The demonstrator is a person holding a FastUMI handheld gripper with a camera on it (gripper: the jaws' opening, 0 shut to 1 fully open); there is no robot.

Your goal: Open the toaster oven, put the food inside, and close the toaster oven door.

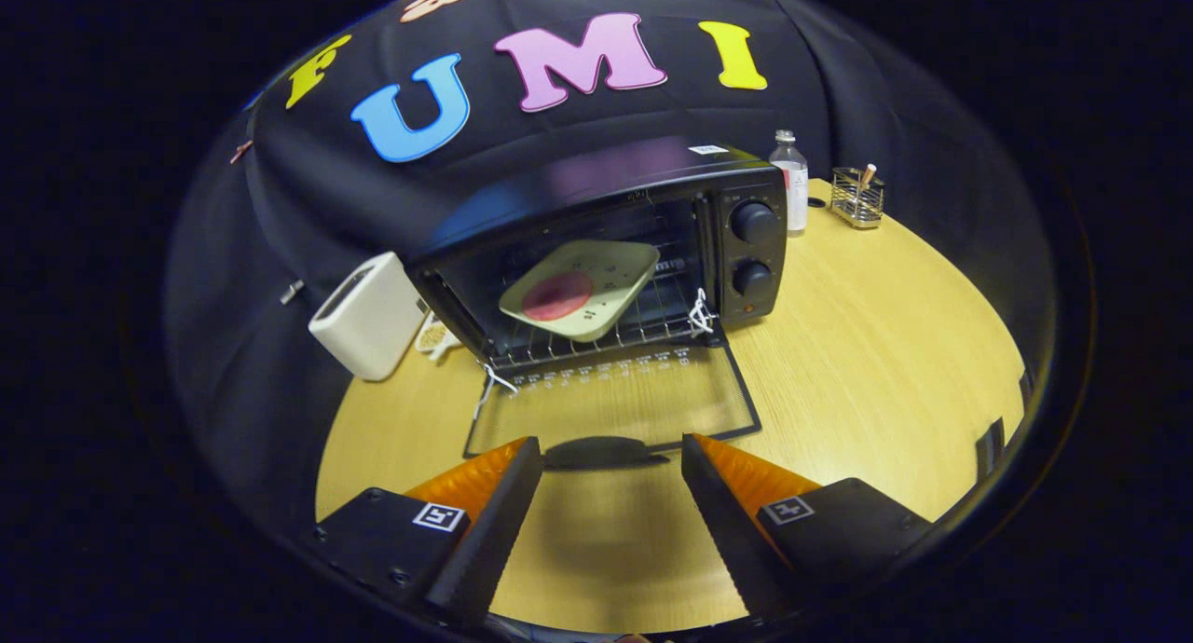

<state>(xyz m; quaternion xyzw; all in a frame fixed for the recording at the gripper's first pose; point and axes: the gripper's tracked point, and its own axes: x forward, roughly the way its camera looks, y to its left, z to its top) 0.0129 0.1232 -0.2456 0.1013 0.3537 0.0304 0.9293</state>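
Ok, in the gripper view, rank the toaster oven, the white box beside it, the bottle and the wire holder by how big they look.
1. toaster oven
2. white box
3. bottle and wire holder look alike; both stand farther back, so unranked.
The tongs are open.

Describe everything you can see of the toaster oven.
The toaster oven is a glossy black box standing on the wooden table, with two knobs on its right panel. Its glass door lies folded down flat, handle just ahead of the open gripper. A tray with food rests tilted on the wire rack.
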